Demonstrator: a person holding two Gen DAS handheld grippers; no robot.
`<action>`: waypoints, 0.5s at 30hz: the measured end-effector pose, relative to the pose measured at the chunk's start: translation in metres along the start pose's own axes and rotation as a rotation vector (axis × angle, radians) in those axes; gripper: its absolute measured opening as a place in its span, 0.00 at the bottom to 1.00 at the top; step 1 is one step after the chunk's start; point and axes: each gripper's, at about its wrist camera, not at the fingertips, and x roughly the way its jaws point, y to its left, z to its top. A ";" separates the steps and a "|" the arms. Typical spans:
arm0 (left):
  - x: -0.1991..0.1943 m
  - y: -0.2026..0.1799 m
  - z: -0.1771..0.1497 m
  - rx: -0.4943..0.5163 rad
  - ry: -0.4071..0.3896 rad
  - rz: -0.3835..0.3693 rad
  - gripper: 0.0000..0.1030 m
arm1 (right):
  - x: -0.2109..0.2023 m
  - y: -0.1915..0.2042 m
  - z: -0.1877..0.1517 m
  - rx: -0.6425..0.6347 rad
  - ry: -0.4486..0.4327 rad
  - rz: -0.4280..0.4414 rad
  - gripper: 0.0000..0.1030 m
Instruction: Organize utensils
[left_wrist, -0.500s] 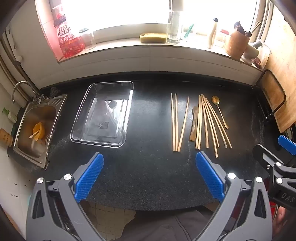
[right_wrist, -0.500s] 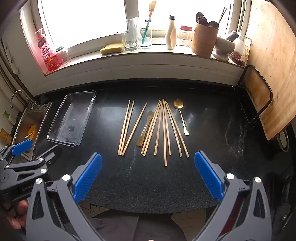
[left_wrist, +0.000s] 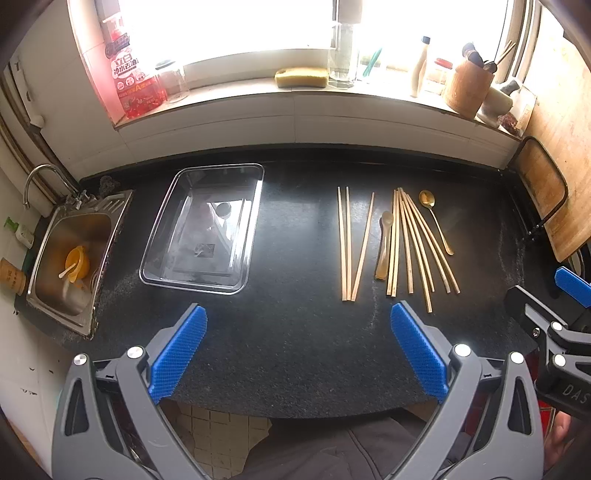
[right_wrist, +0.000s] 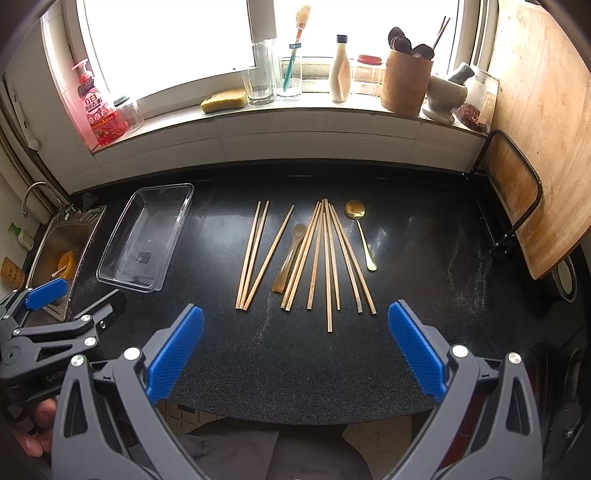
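Several wooden chopsticks lie fanned on the black counter, with a brown spoon among them and a gold spoon at their right. A clear plastic tray with nothing in it sits to the left of them. My left gripper hangs open above the counter's front edge, between tray and chopsticks. Over the near ends of the chopsticks my right gripper stands open too. Nothing is between either pair of fingers.
A steel sink with an orange bowl sits at far left. The windowsill holds a red soap bottle, sponge, glasses and a wooden utensil pot. Wooden boards lean in a rack at right.
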 end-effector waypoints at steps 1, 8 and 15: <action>0.001 -0.001 0.000 -0.001 0.001 0.000 0.95 | 0.000 0.000 0.000 -0.001 0.000 -0.001 0.94; -0.003 -0.001 -0.004 -0.002 0.002 0.002 0.95 | -0.001 0.000 0.000 -0.002 -0.002 -0.002 0.94; -0.002 -0.003 -0.005 -0.003 -0.004 -0.007 0.95 | -0.001 -0.001 -0.001 -0.001 -0.003 0.001 0.94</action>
